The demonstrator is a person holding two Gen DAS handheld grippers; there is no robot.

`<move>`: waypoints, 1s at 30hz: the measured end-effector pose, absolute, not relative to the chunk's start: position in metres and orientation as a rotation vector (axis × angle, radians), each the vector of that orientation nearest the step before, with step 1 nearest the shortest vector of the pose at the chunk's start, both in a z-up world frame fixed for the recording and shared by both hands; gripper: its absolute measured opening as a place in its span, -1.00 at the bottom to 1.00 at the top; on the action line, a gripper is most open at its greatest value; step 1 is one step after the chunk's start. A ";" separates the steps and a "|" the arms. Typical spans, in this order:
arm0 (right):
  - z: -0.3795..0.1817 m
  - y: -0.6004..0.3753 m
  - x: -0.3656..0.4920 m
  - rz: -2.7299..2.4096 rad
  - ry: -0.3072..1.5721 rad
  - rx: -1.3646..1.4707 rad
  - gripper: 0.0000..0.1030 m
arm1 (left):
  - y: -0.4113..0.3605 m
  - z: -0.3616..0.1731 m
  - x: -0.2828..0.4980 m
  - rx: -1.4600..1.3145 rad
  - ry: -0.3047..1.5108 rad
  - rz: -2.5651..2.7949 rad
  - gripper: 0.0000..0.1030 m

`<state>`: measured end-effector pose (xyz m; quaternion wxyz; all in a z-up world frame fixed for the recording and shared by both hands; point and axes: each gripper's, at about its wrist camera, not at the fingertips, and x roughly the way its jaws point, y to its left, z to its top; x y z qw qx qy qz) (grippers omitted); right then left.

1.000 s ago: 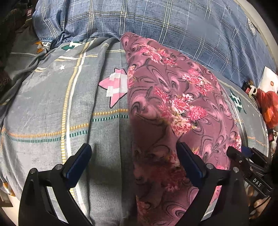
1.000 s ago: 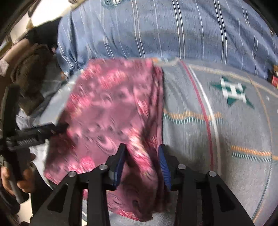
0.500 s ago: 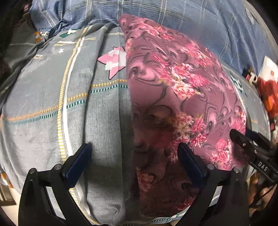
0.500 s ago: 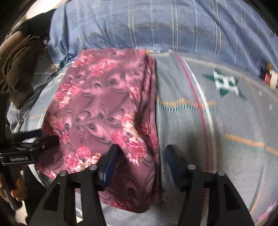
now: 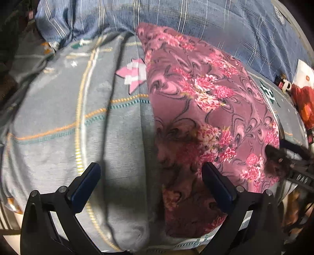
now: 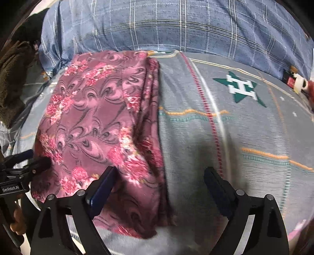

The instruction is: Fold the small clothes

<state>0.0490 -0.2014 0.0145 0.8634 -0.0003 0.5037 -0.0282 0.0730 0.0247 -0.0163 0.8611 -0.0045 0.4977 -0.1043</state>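
A purple floral garment (image 5: 206, 109) lies folded into a long strip on the grey patterned bedsheet (image 5: 78, 117). It also shows in the right wrist view (image 6: 102, 121), with stacked layers along its right edge. My left gripper (image 5: 151, 180) is open and empty, straddling the garment's left edge near its near end. My right gripper (image 6: 161, 184) is open and empty, straddling the garment's right edge near its near end. The right gripper's tip shows at the right of the left wrist view (image 5: 274, 157). The left gripper's tip shows at the left of the right wrist view (image 6: 39, 162).
A blue plaid quilt (image 5: 196, 17) lies bunched along the far side of the bed. A dark brown fuzzy cloth (image 6: 11, 78) sits at the left. Red and white small items (image 5: 302, 94) lie at the right edge. The bed's near edge is just below the grippers.
My right gripper has opened wide and let go of the garment's edge. Both grippers have drawn back a little toward the near end. The garment lies flatter.
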 end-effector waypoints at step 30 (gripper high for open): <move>0.067 -0.184 -0.066 -0.160 0.812 -0.287 0.98 | 0.004 0.016 -0.029 0.172 0.804 -0.216 1.00</move>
